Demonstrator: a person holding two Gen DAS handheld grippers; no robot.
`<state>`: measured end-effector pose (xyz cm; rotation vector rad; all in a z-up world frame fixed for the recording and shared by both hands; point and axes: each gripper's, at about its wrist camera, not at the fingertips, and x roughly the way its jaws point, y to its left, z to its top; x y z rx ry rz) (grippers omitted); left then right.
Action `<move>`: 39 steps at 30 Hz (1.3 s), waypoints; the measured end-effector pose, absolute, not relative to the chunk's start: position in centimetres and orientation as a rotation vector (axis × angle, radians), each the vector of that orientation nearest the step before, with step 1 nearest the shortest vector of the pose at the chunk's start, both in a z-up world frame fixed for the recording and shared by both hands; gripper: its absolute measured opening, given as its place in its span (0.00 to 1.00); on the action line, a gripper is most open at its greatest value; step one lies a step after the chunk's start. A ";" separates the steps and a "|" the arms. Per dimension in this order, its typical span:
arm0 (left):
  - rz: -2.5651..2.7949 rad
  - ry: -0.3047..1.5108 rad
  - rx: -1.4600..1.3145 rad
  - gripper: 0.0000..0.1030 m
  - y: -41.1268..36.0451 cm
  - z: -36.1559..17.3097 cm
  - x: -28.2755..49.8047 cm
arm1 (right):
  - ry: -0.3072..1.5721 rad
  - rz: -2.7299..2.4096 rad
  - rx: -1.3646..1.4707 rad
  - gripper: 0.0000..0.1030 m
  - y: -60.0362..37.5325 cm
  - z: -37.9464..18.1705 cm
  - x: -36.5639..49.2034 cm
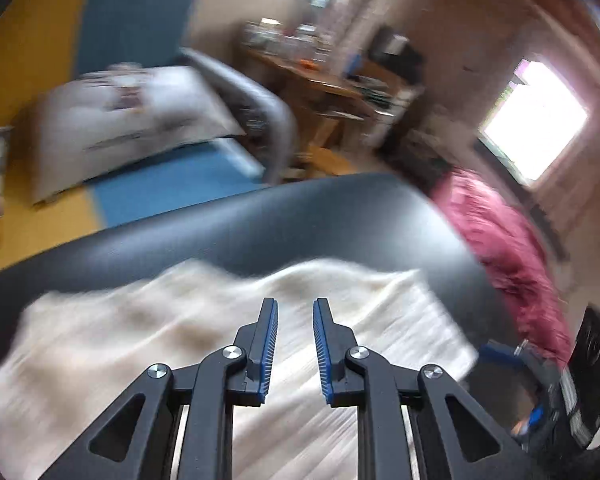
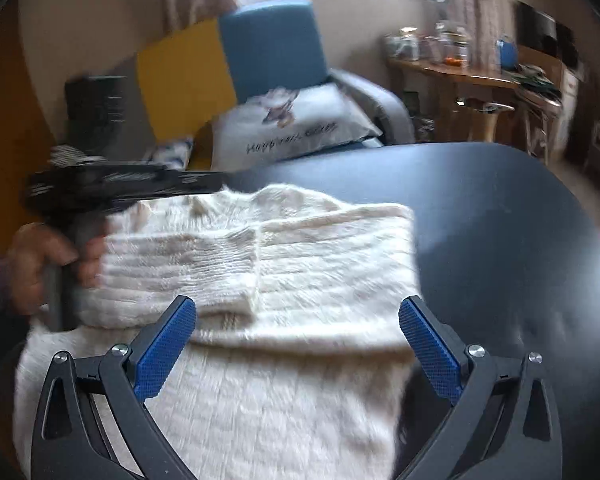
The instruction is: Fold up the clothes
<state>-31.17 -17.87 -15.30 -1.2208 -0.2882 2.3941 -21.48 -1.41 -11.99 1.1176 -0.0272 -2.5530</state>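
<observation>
sweater, cream knit, blurred on the dark table; left gripper above it, fingers slightly apart, holding nothing. right view: sleeves lie folded across the body, right gripper wide open, empty. likely mid-fold; next move needs a hem grip.

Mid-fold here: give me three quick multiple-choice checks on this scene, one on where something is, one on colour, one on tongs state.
1. Where does the sweater lie?
A. on the dark table
B. on the floor
C. on the armchair

2. What colour is the sweater?
A. red
B. cream
C. blue

3. How do the right tongs stand?
A. shut on the sweater
B. shut on nothing
C. open above the sweater

Answers: 1 A, the knit is spread on the dark tabletop; 2 B, it looks off-white in both views; 3 C, the blue pads stand wide apart, gripping nothing.
</observation>
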 end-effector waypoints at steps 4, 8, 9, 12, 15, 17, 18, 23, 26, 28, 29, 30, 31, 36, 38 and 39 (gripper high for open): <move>2.533 -0.291 -1.304 0.17 -22.8 -15.9 -27.6 | 0.015 -2.470 1.282 1.00 -3.2 -15.8 -24.1; 2.666 -0.305 -1.380 0.17 -27.0 -16.7 -24.3 | 0.173 -2.503 1.285 1.00 -4.5 -17.0 -23.7; 2.692 -0.317 -1.372 0.17 -27.6 -16.5 -23.7 | 0.182 -2.504 1.288 1.00 -4.6 -17.0 -23.7; 2.754 -0.302 -1.314 0.17 -28.2 -15.2 -21.4 | 0.203 -2.505 1.300 1.00 -4.7 -16.3 -23.3; 2.813 -0.280 -1.265 0.17 -28.7 -14.0 -19.3 | 0.252 -2.516 1.226 1.00 -6.1 -14.8 -23.5; 2.838 -0.230 -1.297 0.17 -29.1 -14.3 -18.5 | 0.269 -2.510 1.181 1.00 -7.3 -14.0 -23.6; 2.851 -0.204 -1.327 0.17 -29.4 -14.6 -18.2 | 0.280 -2.506 1.184 1.00 -7.8 -14.2 -24.1; 2.886 -0.241 -1.407 0.17 -31.8 -16.3 -16.6 | 0.266 -2.469 1.291 1.00 -8.4 -16.9 -26.7; 2.888 -0.346 -1.372 0.18 -33.8 -15.5 -15.5 | 0.201 -2.451 1.293 1.00 -7.5 -16.2 -26.8; 2.890 -0.459 -1.332 0.22 -35.8 -14.8 -14.7 | 0.178 -2.439 1.263 1.00 -7.5 -15.0 -26.5; 2.900 -0.507 -1.311 0.22 -37.0 -14.5 -14.2 | 0.159 -2.430 1.232 1.00 -7.5 -14.3 -26.3; 2.912 -0.540 -1.297 0.23 -38.1 -14.3 -13.8 | 0.139 -2.420 1.201 1.00 -7.6 -13.6 -26.0; 2.927 -0.536 -1.301 0.25 -38.9 -14.2 -13.5 | 0.141 -2.407 1.179 1.00 -8.0 -13.1 -25.9; 2.882 -0.526 -1.386 0.28 -41.9 -14.9 -12.7 | 0.218 -2.356 1.196 1.00 -10.3 -13.6 -26.3; 2.817 -0.559 -1.415 0.28 -42.4 -15.5 -12.4 | 0.238 -2.347 1.240 1.00 -10.7 -14.8 -26.5; 2.781 -0.607 -1.403 0.28 -42.6 -15.6 -12.1 | 0.231 -2.349 1.243 1.00 -10.7 -15.0 -26.4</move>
